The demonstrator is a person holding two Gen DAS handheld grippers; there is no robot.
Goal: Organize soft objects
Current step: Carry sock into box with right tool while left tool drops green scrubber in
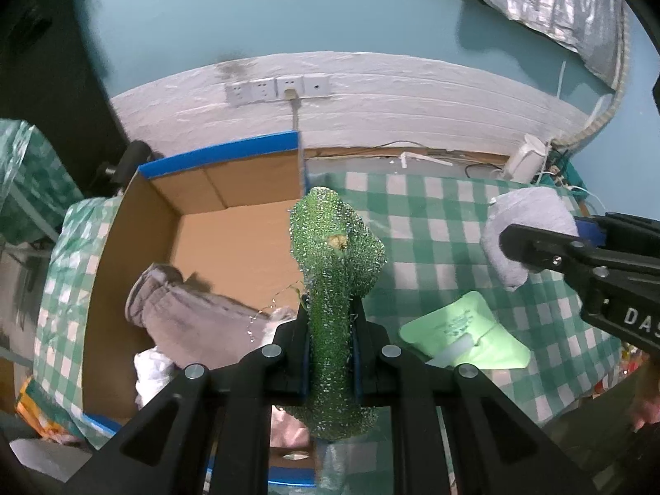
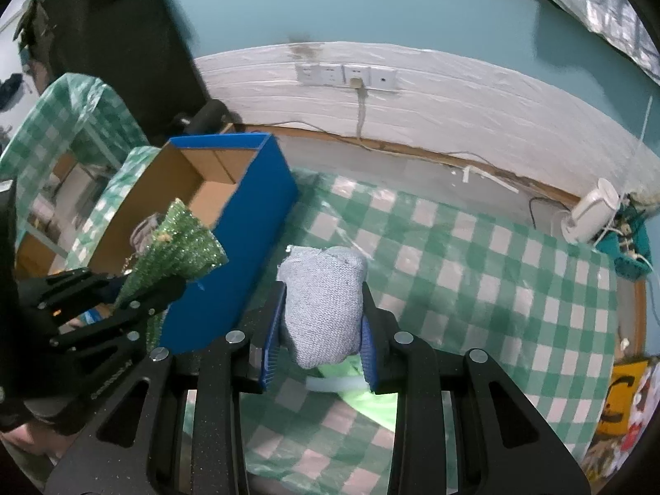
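My left gripper [image 1: 330, 330] is shut on a sparkly green scrub cloth [image 1: 334, 255] and holds it up at the right edge of the open cardboard box [image 1: 231, 239]. The box has blue outer walls [image 2: 231, 239] and holds a grey garment [image 1: 189, 313] and a white cloth [image 1: 154, 371]. My right gripper [image 2: 324, 330] is shut on a rolled pale grey knitted cloth [image 2: 324, 305] above the green-checked table [image 2: 474, 272]. The right gripper also shows in the left wrist view [image 1: 515, 243], to the right of the box. A light green packet [image 1: 466, 334] lies on the table below it.
A white wall panel with sockets [image 1: 276, 88] runs behind the table. A white appliance [image 2: 592, 210] and cables sit at the far right corner. Another checked-covered stand [image 2: 70, 111] is left of the box. Colourful items [image 2: 623, 400] lie off the table's right edge.
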